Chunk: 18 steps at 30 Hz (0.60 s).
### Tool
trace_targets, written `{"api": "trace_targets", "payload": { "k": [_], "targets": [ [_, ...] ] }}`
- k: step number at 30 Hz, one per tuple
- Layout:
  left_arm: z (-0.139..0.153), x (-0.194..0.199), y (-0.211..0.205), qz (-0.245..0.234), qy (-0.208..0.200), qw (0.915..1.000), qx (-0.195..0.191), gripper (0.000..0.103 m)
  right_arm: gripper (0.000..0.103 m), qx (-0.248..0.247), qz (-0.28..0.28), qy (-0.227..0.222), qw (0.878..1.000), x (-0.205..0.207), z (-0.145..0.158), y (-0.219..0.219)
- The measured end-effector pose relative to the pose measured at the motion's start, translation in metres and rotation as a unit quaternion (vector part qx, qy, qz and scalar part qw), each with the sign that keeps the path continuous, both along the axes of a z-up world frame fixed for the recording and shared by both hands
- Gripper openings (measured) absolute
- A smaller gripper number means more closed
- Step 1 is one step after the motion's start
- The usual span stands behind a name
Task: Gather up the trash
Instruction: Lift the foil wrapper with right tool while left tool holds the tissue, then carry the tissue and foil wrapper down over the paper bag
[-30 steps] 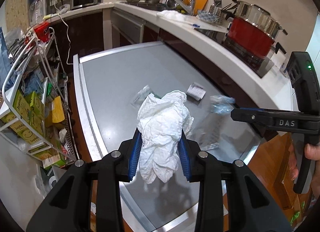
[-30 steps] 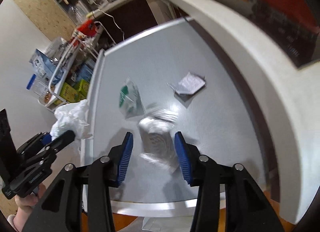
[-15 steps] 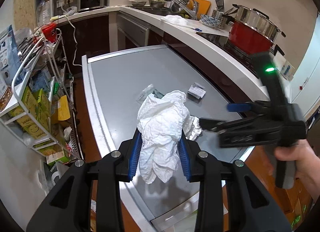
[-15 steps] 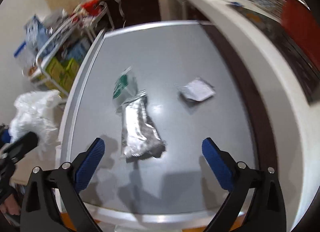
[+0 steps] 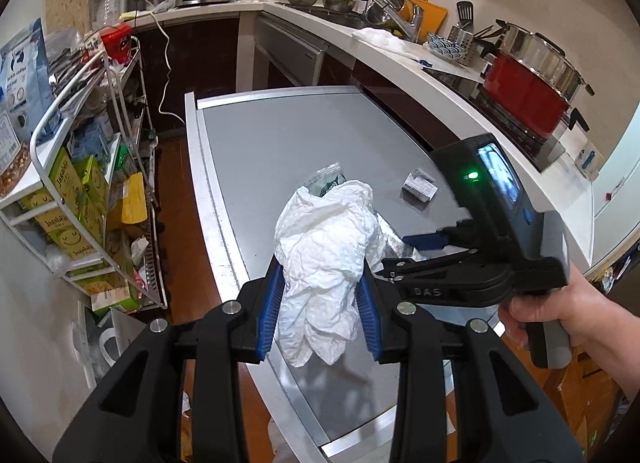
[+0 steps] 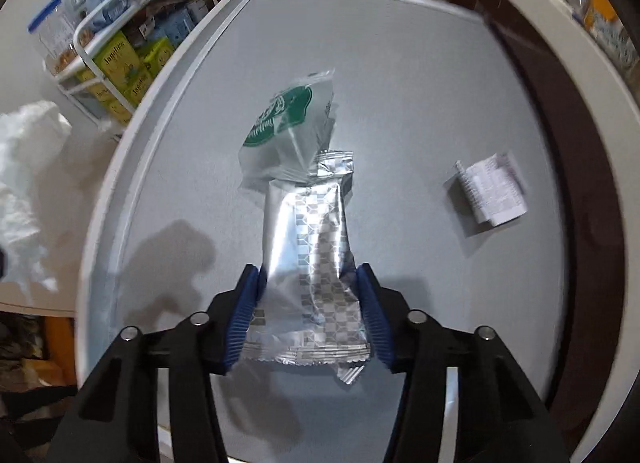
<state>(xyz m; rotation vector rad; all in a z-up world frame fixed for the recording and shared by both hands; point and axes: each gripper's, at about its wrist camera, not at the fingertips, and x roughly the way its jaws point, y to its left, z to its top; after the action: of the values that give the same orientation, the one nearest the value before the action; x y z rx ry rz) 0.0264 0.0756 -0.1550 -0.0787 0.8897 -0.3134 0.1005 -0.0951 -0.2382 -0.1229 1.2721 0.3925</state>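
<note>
The left claw is pinching a crumpled white plastic bag, which bulges up between the blue pads and hangs a little below them, held over the near edge of the grey desk. The bag looks almost weightless and entirely limp, so it should yield to any squeeze and would probably slip free only if the pads let go. The right claw is pressed in on the near half of a silver foil wrapper, one pad against each long edge, the wrapper's far end touching the desk or just above it, I cannot tell which. Foil of this kind is likely light, crinkly and slick; taking it across the narrow width, as here, seems the sounder hold, since the flat faces would give the pads little to bite on. Just beyond the foil, with its near edge overlapping the foil's far end, lies a clear packet with a green print, thin and floppy by the look of it, best taken at a crimped end. Well apart to the right sits a small folded paper slip, lying low and perhaps awkward to lift except by its raised fold. Counted: one bag, one foil wrapper, one green-printed packet, one paper slip, and two claws.
</note>
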Motion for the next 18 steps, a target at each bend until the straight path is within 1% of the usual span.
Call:
{"api": "trace_targets", "payload": {
  "k": [4,9,12,15,18],
  "targets": [
    [0.001,0.001,0.001,-0.002,0.0,1.0,0.0,0.036,0.042,0.021,-0.011,-0.003,1.0,-0.009,0.009,-0.015],
    [0.005,0.0,-0.004,-0.008,-0.005,0.9999,0.007,0.036,0.042,0.033,-0.025,-0.023,0.999,-0.036,0.032,-0.041],
    [0.012,-0.003,-0.008,-0.01,-0.013,0.9999,0.003,0.036,0.042,0.05,-0.048,-0.041,0.997,-0.052,0.052,-0.059],
    [0.019,-0.009,-0.014,-0.016,-0.022,0.9996,0.003,0.036,0.042,0.075,-0.073,-0.07,0.992,-0.071,0.079,-0.078],
    [0.026,-0.016,-0.021,-0.022,-0.033,0.9992,0.008,0.036,0.042,0.089,-0.083,-0.095,0.988,-0.087,0.1,-0.089]
  ]
}}
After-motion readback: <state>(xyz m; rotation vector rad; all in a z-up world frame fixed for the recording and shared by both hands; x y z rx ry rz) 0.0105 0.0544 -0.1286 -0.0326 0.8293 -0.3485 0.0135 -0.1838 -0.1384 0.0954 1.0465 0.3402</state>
